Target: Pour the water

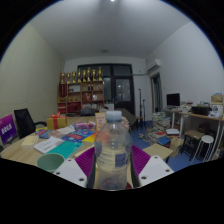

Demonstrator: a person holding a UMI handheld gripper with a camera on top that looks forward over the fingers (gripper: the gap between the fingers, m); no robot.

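Your tongs (112, 170) are closed on the water bottle (112, 150): both purple pads (86, 160) press against its sides, one at each flank, and no gap shows on either side. The bottle stands upright between them, clear plastic with a white cap (113, 117) on top and a label around its lower body. The cap looks to be in place, though you should check that for yourself, since it is small in this view.

Whether the bottle rests on anything or hangs lifted cannot be told, because its base is hidden below the fingers. Beyond it lies the bench (30, 152), crowded toward its far side with books and papers (62, 138) and an orange box (57, 121). A dark chair (24, 121) sits at the bench's left end, and shelves (82, 95) stand against the back wall.

By my reading you are at the carrying step: the bottle is gripped and level, and no tilt toward pouring has begun. No cup or glass to receive the water is visible among the clutter. Your next move calls for finding that vessel, bringing the bottle's mouth over it, making sure the cap is off, and then tipping slowly while the grip holds firm on the smooth plastic.
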